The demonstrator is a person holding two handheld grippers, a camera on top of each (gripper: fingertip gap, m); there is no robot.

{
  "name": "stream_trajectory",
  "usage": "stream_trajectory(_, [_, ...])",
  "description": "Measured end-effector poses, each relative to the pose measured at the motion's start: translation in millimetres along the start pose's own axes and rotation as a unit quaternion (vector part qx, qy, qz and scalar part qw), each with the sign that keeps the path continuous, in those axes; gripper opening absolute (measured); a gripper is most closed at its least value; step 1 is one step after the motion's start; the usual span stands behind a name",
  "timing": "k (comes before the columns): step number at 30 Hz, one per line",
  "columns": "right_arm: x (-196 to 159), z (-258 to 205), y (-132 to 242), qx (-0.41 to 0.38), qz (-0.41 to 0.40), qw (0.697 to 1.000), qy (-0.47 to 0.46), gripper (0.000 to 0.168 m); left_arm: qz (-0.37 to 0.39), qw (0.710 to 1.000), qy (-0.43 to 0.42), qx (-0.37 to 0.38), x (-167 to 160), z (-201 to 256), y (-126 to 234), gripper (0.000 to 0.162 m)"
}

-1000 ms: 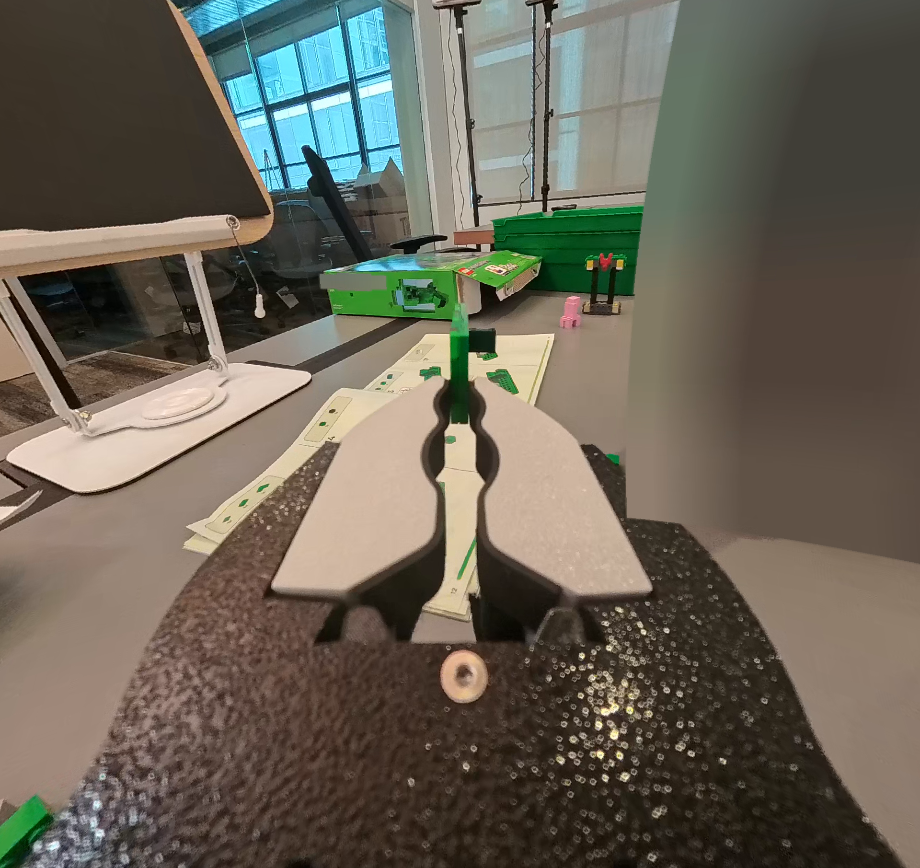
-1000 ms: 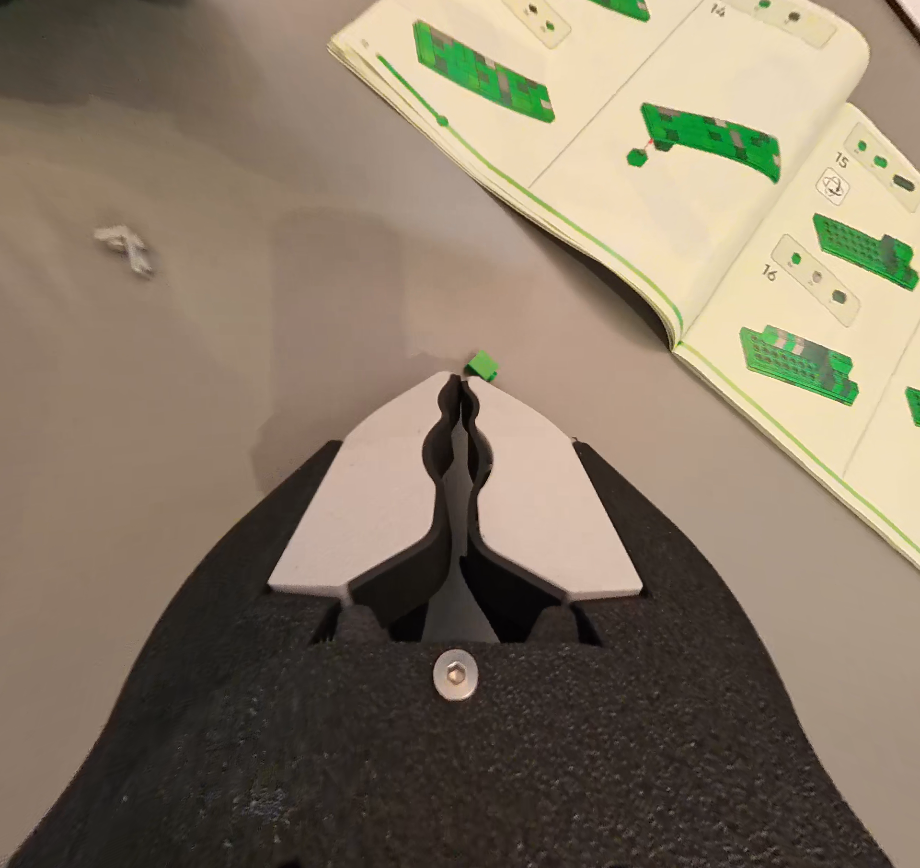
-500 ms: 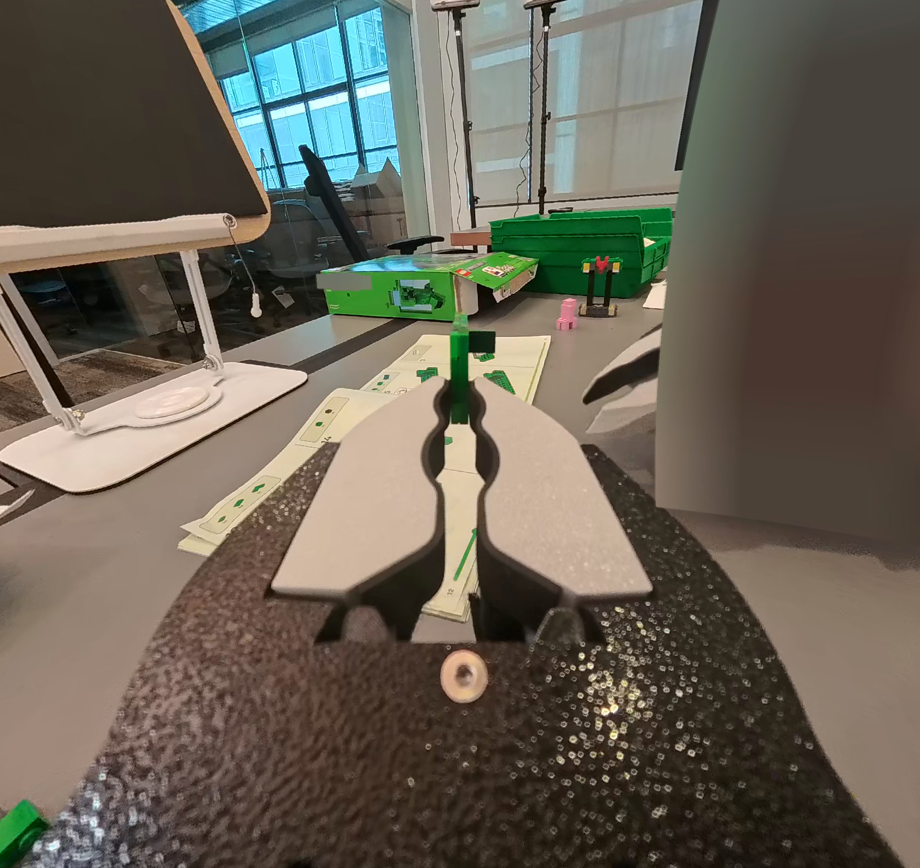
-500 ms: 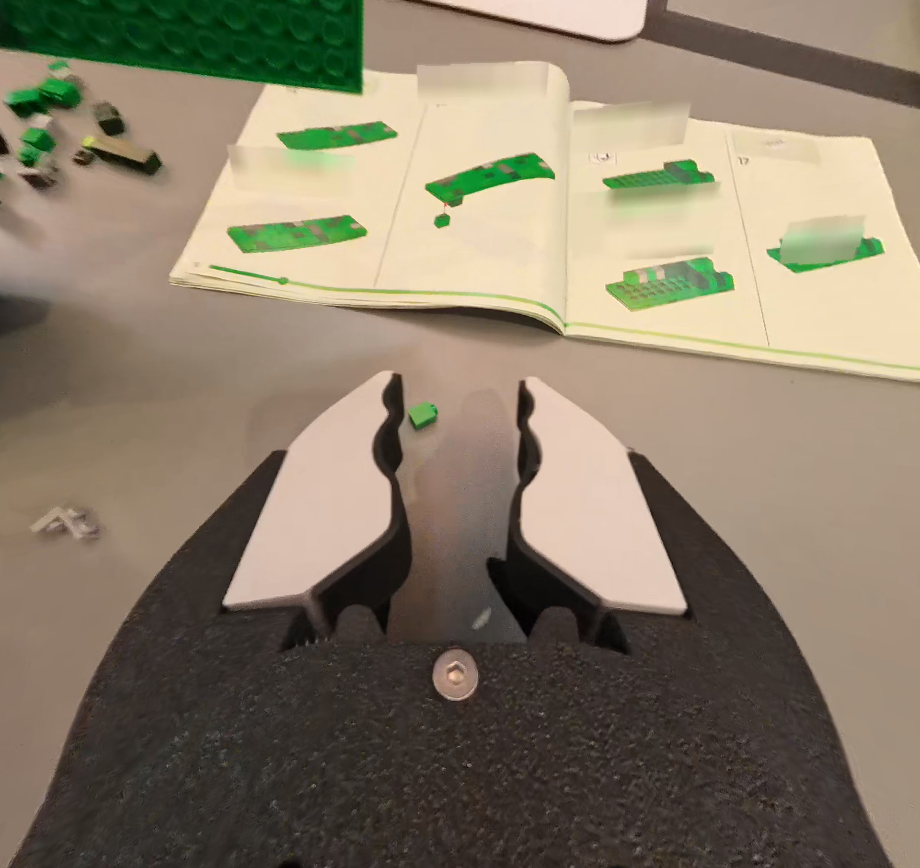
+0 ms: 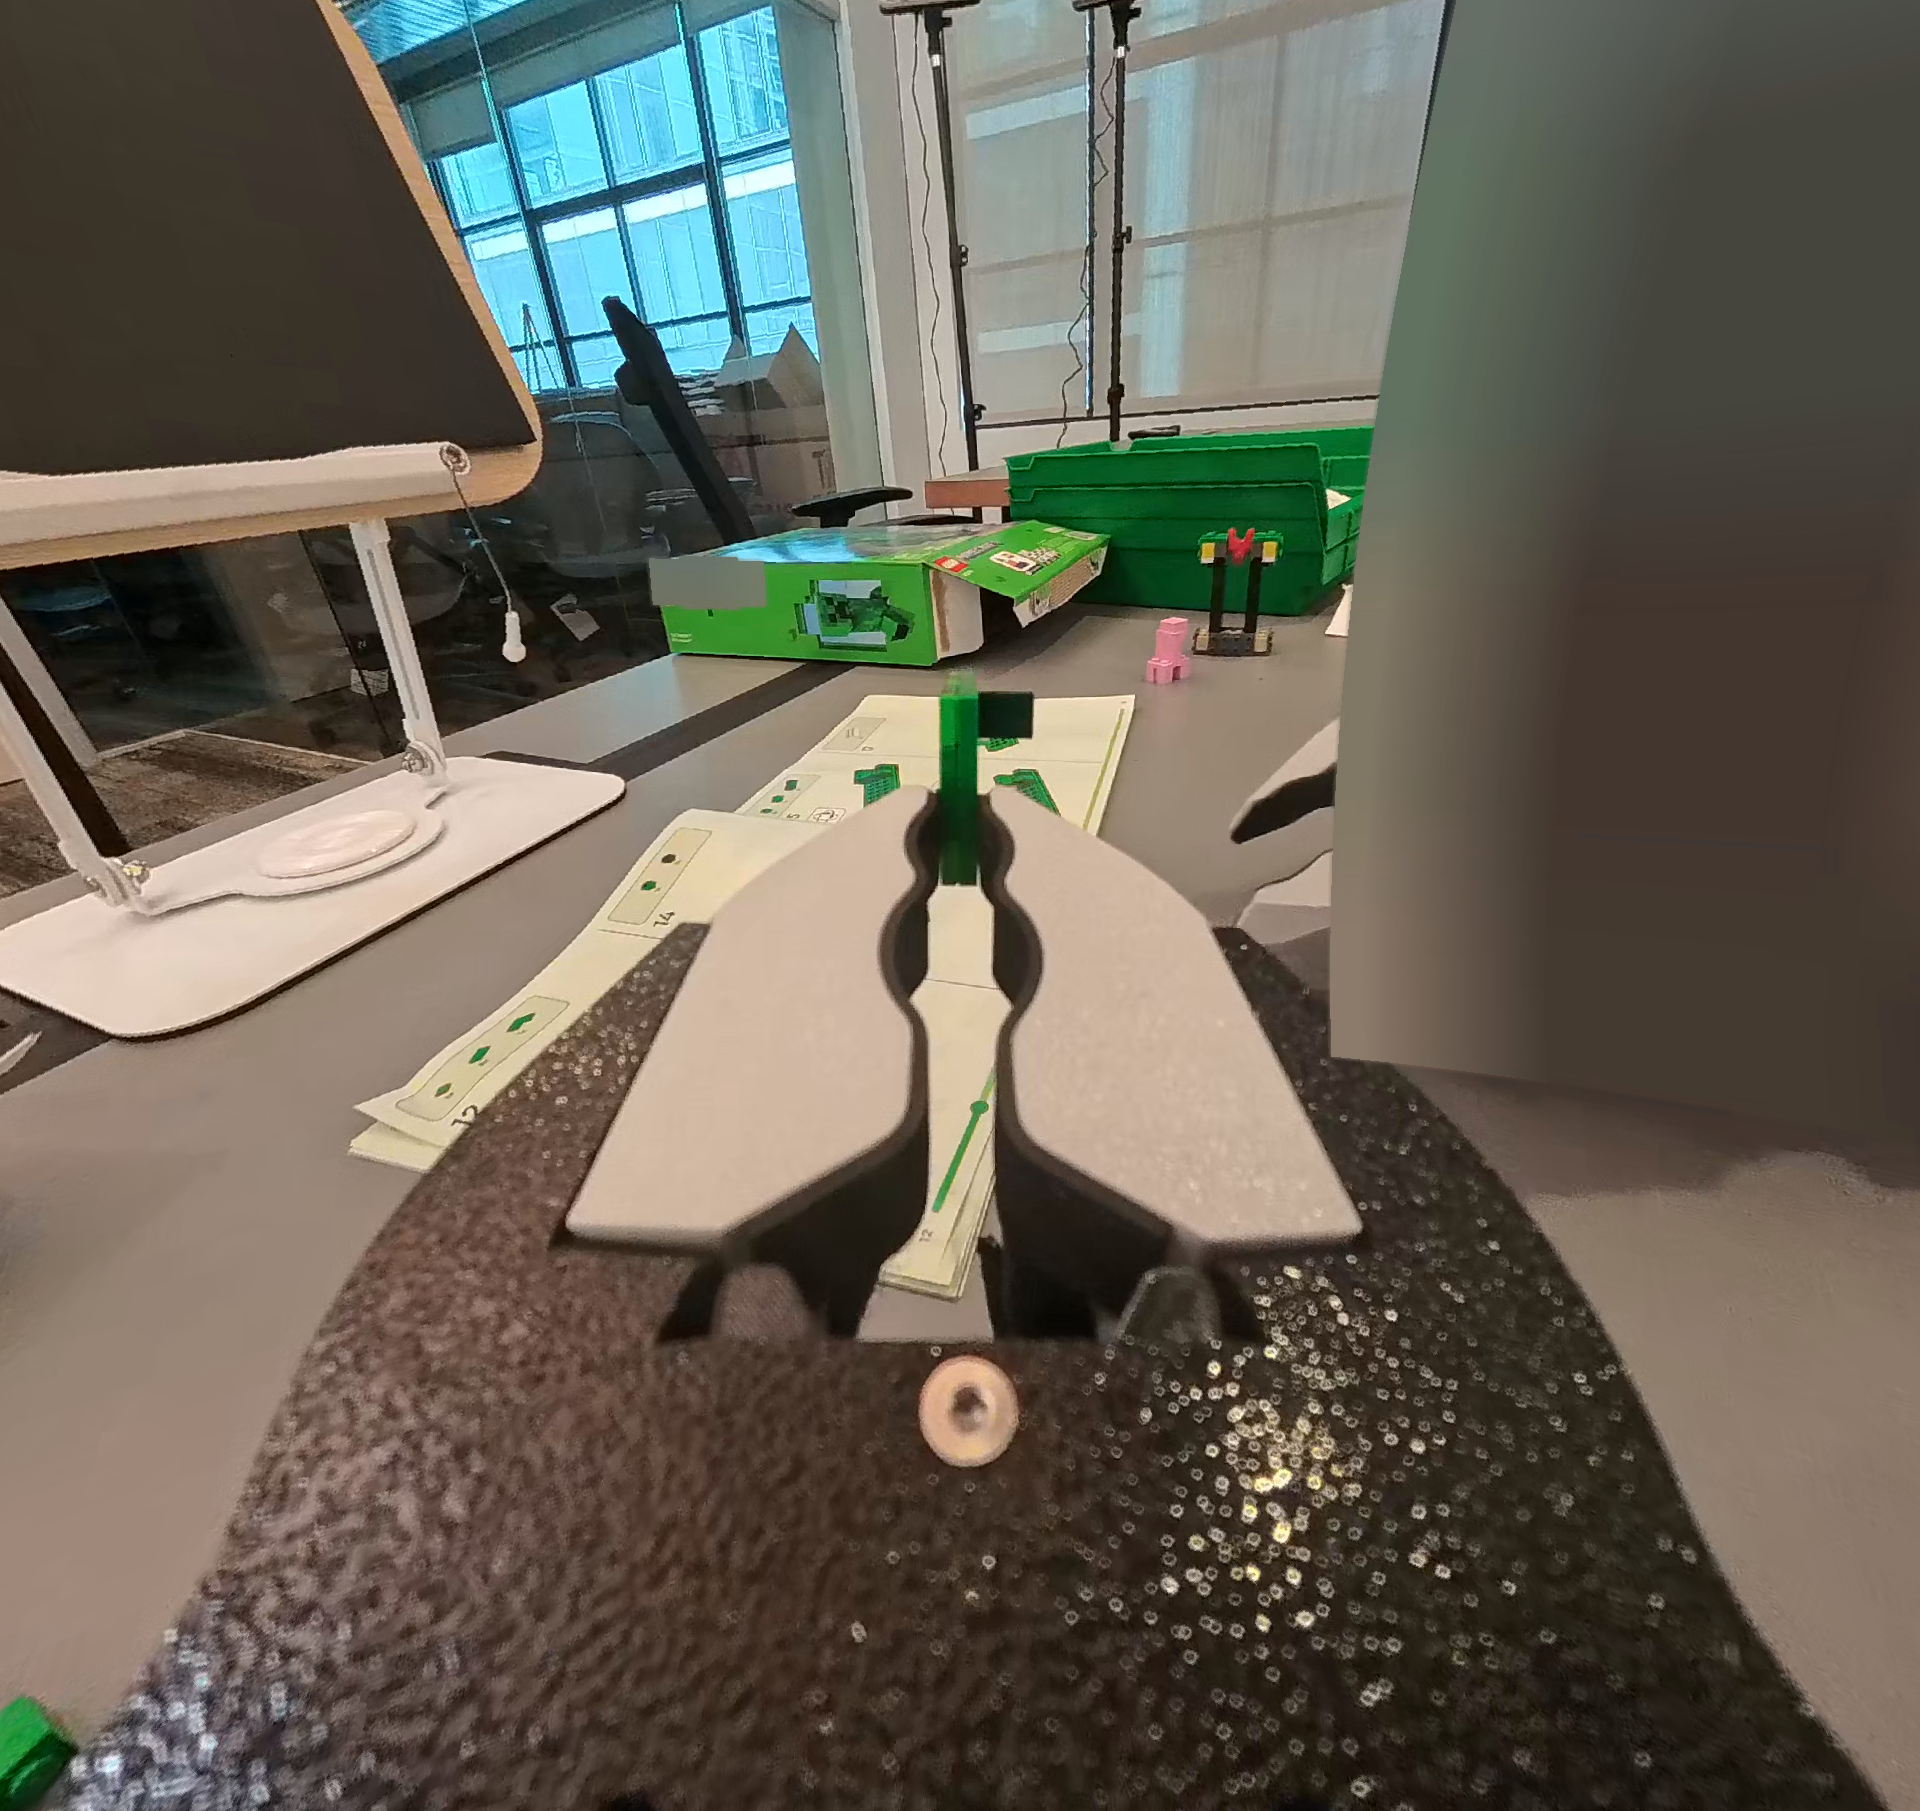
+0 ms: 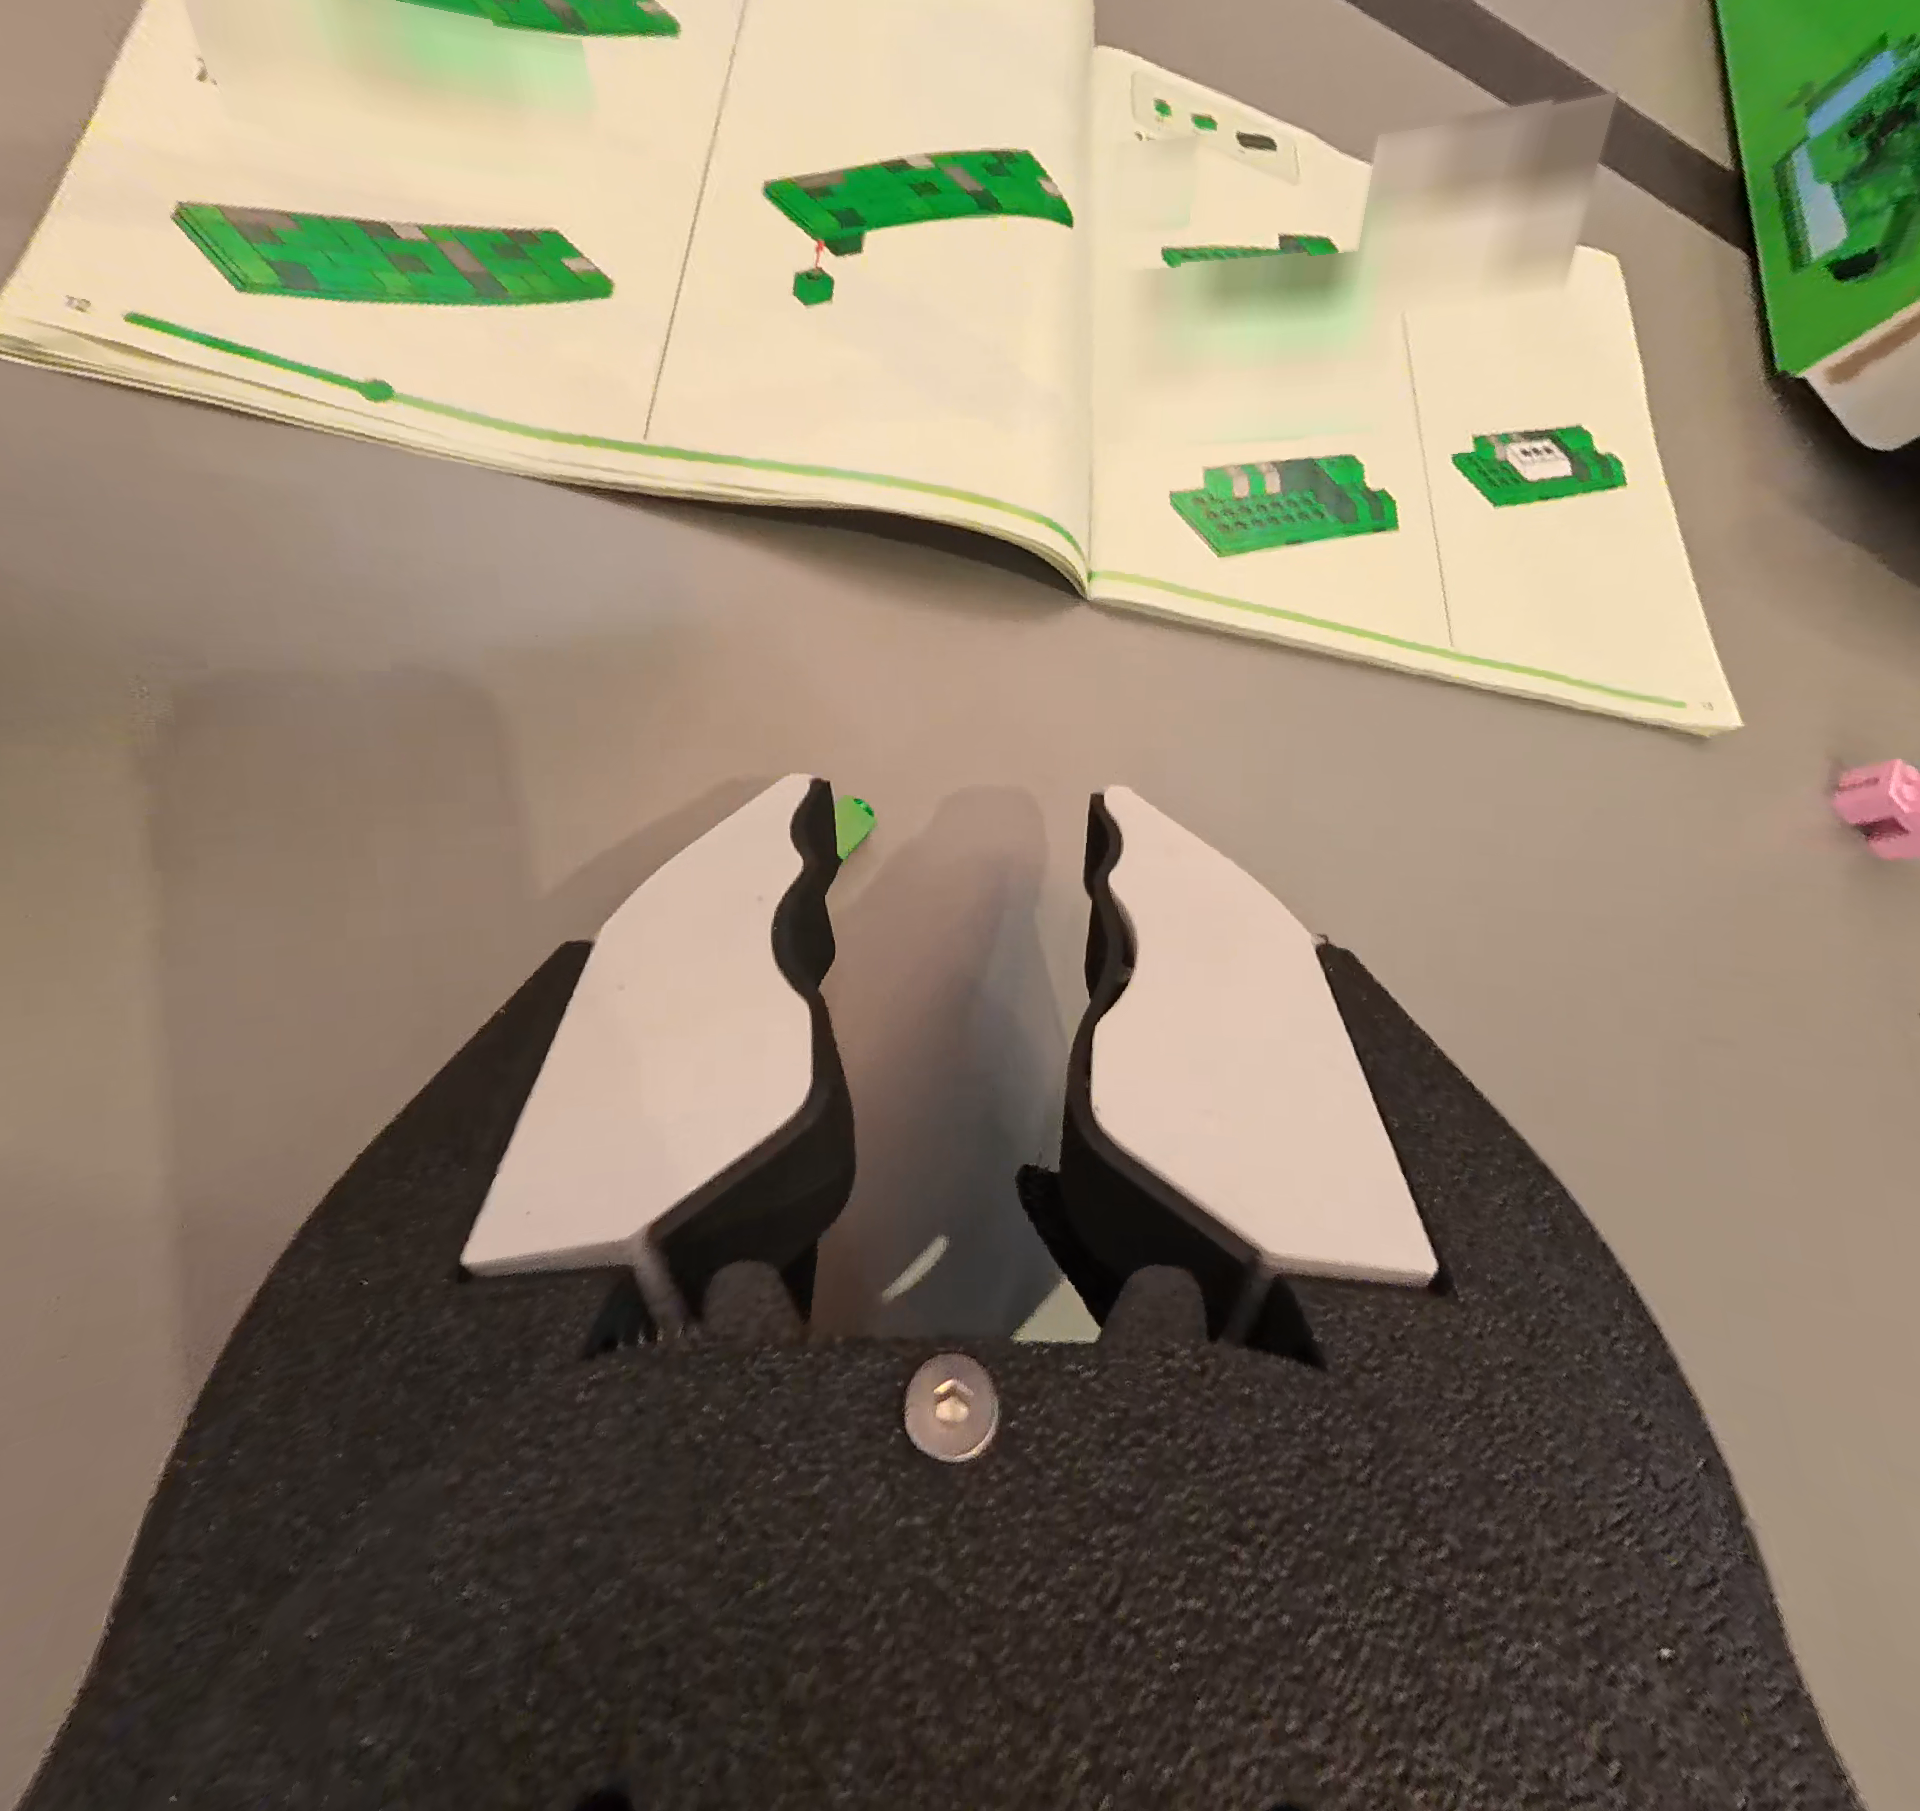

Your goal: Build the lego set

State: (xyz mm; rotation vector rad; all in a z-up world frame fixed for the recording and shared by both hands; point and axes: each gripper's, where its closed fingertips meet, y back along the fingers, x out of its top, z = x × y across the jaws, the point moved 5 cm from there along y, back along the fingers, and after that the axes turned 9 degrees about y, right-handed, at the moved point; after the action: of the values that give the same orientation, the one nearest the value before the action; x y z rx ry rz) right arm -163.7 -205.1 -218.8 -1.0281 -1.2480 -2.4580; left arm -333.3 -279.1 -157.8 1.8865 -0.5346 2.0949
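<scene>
On bare bench just below the open manual's (image 6: 894, 338) near edge, small green brick (image 6: 854, 823) sits touching right gripper's (image 6: 951, 811) left fingertip, jaws apart. Left gripper (image 5: 961, 831) jaws clamped on upright green plate assembly (image 5: 958, 785); right is nearer.

Bright daylight, wide-angle warp, slight blur

Worktop (image 6: 312, 618) plain grey. Instruction booklet (image 6: 914, 379) pale yellow-green, printed with green builds. Small brick (image 6: 854, 823) bright green. Tongs (image 6: 951, 805): light grey fingers, speckled black body. Pig figure (image 5: 1168, 653) pink. Bins (image 5: 1174, 525) green.
</scene>
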Motion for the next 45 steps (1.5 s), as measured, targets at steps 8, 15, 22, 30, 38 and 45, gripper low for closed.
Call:
stream_trajectory(8, [-11, -8, 11, 0.06, 0.026, 0.997, -0.042, 0.027, 0.0, 1.0, 0.0, 0.0, 0, 0, 0, 0.006])
stream_trajectory(15, [-9, -16, 9, 0.114, 0.023, 0.99, -0.076, 0.019, -0.003, 1.0, -0.005, -0.001, -1, 1, -1, 0.006])
stream_trajectory(22, [-3, -16, 3, 0.101, 0.018, 0.99, -0.092, 0.028, -0.007, 1.0, -0.012, -0.005, -2, 4, -2, 0.006])
stream_trajectory(30, [1, -21, 4, 0.116, 0.035, 0.992, -0.03, 0.008, -0.009, 1.0, -0.013, -0.006, -2, 4, -2, 0.006])
stream_trajectory(38, [4, -25, 4, 0.201, 0.084, 0.974, 0.067, 0.021, -0.012, 1.0, -0.018, -0.006, -2, 5, -2, 0.006])
stream_trajectory(45, [-1, -23, 6, 0.144, 0.049, 0.988, -0.024, 0.023, -0.014, 1.0, -0.02, -0.008, -3, 6, -3, 0.006])
